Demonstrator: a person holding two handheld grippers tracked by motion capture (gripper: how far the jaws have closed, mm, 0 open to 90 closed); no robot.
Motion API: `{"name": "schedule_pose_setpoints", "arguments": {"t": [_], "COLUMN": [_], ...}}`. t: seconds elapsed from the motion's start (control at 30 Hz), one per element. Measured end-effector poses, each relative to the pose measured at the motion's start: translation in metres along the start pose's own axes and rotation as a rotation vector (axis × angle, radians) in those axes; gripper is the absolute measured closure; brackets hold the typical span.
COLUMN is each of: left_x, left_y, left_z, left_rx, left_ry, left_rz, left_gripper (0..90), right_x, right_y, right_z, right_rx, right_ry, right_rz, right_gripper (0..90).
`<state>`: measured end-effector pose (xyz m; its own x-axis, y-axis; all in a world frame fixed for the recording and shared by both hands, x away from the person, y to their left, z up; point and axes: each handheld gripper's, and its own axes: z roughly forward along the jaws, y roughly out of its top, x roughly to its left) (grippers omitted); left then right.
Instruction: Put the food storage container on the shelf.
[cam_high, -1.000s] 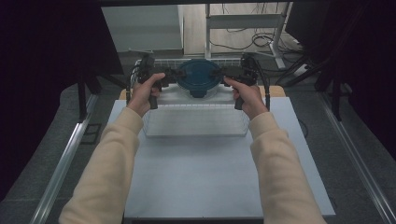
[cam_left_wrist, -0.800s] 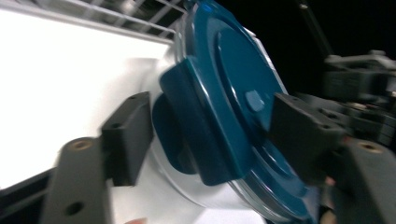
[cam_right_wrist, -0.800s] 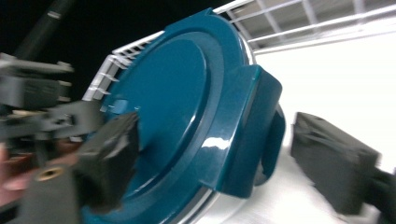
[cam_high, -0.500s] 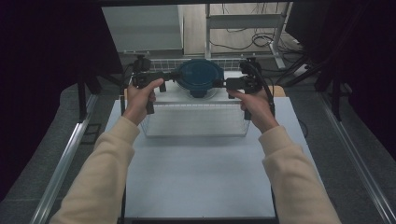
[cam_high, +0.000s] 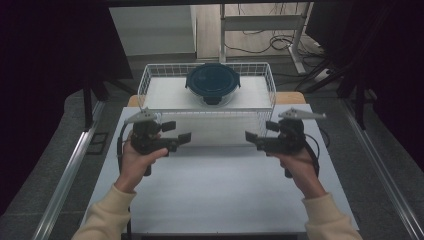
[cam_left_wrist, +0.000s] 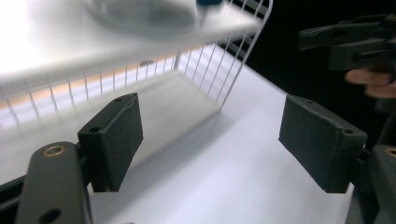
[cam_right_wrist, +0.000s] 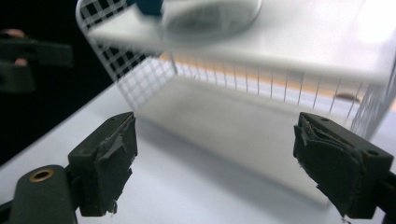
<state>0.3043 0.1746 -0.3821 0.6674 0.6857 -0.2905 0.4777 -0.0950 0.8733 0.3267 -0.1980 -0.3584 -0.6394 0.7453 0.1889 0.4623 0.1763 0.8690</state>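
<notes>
On the white table (cam_high: 220, 195) stands one white wire basket (cam_high: 150, 82), and inside it sits one round container with a dark blue lid (cam_high: 212, 80), roughly midway along the basket's floor and toward its far side. The lid has two side tabs and one more tab at the front.

Two grippers are in play, one in each of the person's two hands. The left gripper (cam_high: 184, 138) is held over the table just in front of the basket's near left corner, pointing toward the middle; its two black jaws stand wide apart with nothing between them, having been opening within the last second and then easing back slightly. In the left gripper view its two pads (cam_left_wrist: 114, 135) frame bare table and the basket's near corner.

The right gripper (cam_high: 251, 137) mirrors it in front of the basket's near right corner, also pointing inward. Its two jaws are likewise spread and empty, having just been opening and then closing a little. In the right gripper view the basket (cam_right_wrist: 140, 79) rises just ahead, with the container (cam_right_wrist: 210, 14) blurred at the top.

Neither gripper touches the basket or the container. Two cream sleeves enter from the bottom edge.
</notes>
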Motion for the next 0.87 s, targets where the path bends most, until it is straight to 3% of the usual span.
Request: {"name": "schedule_pose_setpoints", "arguments": {"t": [0.07, 0.2, 0.3, 0.4, 0.57, 0.7, 0.87], "left_x": [-0.001, -0.005, -0.008, -0.01, -0.009, -0.008, -0.004], "left_y": [-0.019, -0.057, -0.078, -0.097, -0.107, -0.109, -0.113], "left_z": [0.0, 0.002, 0.009, 0.015, 0.018, 0.019, 0.021], "left_rx": [0.018, 0.084, 0.144, 0.183, 0.21, 0.212, 0.216], "left_ry": [-0.017, 0.023, 0.007, 0.012, 0.038, 0.036, 0.063], "left_rz": [-0.035, -0.029, -0.021, -0.019, -0.012, -0.019, -0.035], "left_gripper": [21.7, 21.7, 21.3, 21.2, 21.2, 21.2, 20.6], "right_x": [0.004, 0.011, 0.012, 0.01, 0.002, 0.0, 0.0], "right_y": [-0.014, -0.056, -0.083, -0.105, -0.128, -0.13, -0.13], "right_z": [-0.006, -0.019, -0.022, -0.018, -0.013, -0.011, -0.012], "right_rx": [0.007, 0.027, 0.039, 0.097, 0.141, 0.141, 0.126], "right_ry": [-0.002, -0.007, -0.015, -0.033, -0.059, -0.064, -0.057], "right_rz": [-0.026, -0.054, -0.052, -0.054, -0.029, -0.022, -0.026], "right_gripper": [13.3, 13.4, 13.5, 13.4, 13.5, 13.5, 13.3]}}
